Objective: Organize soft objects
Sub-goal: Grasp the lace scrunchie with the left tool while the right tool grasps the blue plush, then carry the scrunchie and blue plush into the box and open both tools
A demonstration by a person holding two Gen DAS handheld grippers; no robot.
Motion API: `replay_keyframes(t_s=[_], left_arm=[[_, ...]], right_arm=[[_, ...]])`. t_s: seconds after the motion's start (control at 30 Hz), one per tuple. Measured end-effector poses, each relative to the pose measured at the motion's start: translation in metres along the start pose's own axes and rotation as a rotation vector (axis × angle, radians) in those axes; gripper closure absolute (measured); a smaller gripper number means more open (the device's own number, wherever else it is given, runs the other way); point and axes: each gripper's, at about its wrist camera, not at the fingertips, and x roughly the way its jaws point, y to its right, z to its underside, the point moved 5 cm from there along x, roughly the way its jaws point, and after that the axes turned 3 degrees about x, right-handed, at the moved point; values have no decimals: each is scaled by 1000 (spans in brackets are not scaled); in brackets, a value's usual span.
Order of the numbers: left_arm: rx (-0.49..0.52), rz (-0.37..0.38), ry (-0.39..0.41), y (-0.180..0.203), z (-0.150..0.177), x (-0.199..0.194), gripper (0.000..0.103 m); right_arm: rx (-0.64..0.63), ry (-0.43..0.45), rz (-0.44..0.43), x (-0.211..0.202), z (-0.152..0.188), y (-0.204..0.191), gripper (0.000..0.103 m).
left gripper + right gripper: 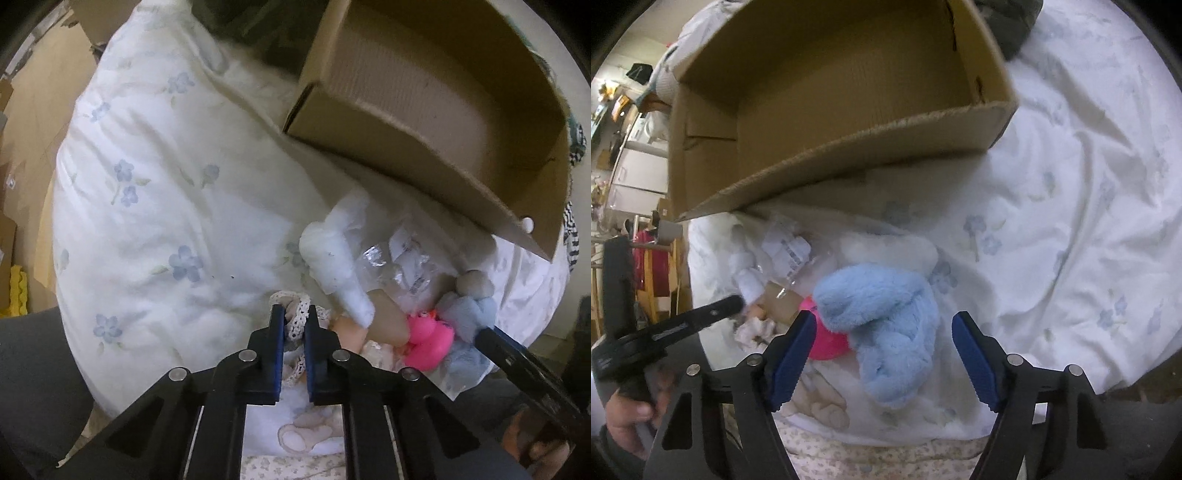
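- My left gripper (294,320) is pinched shut on a strip of lace trim (295,314), at 6 o'clock in its view.
- My right gripper (884,338) is spread wide — the blue plush toy (886,325) lies between its fingers, untouched.
- A pink rubber duck (430,339) sits just beside the plush.
- The cardboard box (849,140) stands open at 12 o'clock on the floral duvet (1071,184).

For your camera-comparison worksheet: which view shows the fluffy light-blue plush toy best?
The right wrist view: the fluffy light-blue plush toy lies large and central between the open right gripper. The left wrist view shows only part of it, near the edge.
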Motion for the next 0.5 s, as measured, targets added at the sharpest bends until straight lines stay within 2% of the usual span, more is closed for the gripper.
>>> replay_keyframes(t_s=[0.07, 0.13, 0.2, 0.23, 0.27, 0.37, 0.5], left_arm=[[15, 2, 36, 2, 2, -12, 95], [30, -1, 76, 5, 2, -26, 95], [49, -21, 130, 3, 5, -43, 95], [60, -33, 158, 3, 5, -51, 95], [68, -41, 183, 2, 5, -59, 95], [84, -55, 227, 0, 4, -71, 95], [82, -60, 253, 6, 7, -70, 95]], right_arm=[[15, -1, 4, 6, -4, 0, 22], [28, -13, -23, 12, -6, 0, 28], [22, -17, -23, 16, -7, -2, 50], [16, -20, -22, 18, -7, -3, 56], [12, -22, -24, 18, -6, -5, 68], [-14, -8, -27, 14, -4, -8, 84], [-51, 39, -28, -3, -1, -15, 88]])
